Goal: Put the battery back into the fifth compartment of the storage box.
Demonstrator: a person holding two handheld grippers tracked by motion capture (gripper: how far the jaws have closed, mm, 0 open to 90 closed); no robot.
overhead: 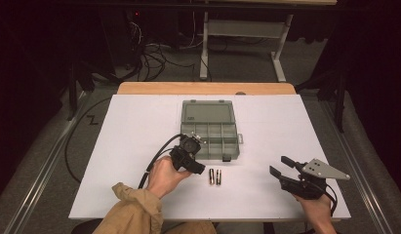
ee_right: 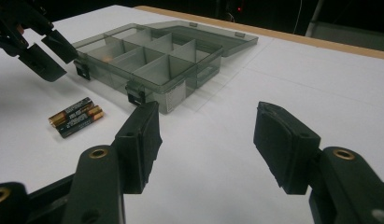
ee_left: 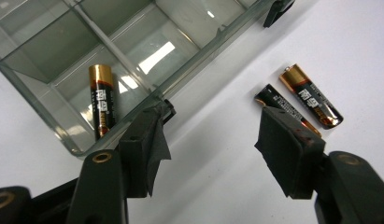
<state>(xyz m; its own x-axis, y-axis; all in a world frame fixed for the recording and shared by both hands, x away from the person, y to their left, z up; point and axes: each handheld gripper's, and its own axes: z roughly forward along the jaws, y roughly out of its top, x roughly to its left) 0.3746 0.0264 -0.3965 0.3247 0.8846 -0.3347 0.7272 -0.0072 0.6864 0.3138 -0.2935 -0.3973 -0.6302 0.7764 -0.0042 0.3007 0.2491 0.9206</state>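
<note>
A grey clear compartment box (overhead: 231, 142) lies open in the middle of the white table, its lid (overhead: 208, 111) folded back. One gold-and-black battery (ee_left: 102, 100) lies in a near corner compartment. Two more batteries (overhead: 215, 176) lie side by side on the table just in front of the box. My left gripper (overhead: 197, 165) hovers at the box's near left corner, jaws open over bare table (ee_left: 210, 126), the two loose batteries (ee_left: 311, 102) just beyond its right jaw. My right gripper (overhead: 278, 164) rests open near the front right, nothing between its jaws (ee_right: 206, 126).
The white tabletop (overhead: 139, 126) has a wooden strip (overhead: 203, 88) along its far edge. Beyond it stand a grey table frame (overhead: 247, 29) and tangled cables (overhead: 154, 58) on the floor. A black cable (overhead: 159, 151) trails from the left gripper.
</note>
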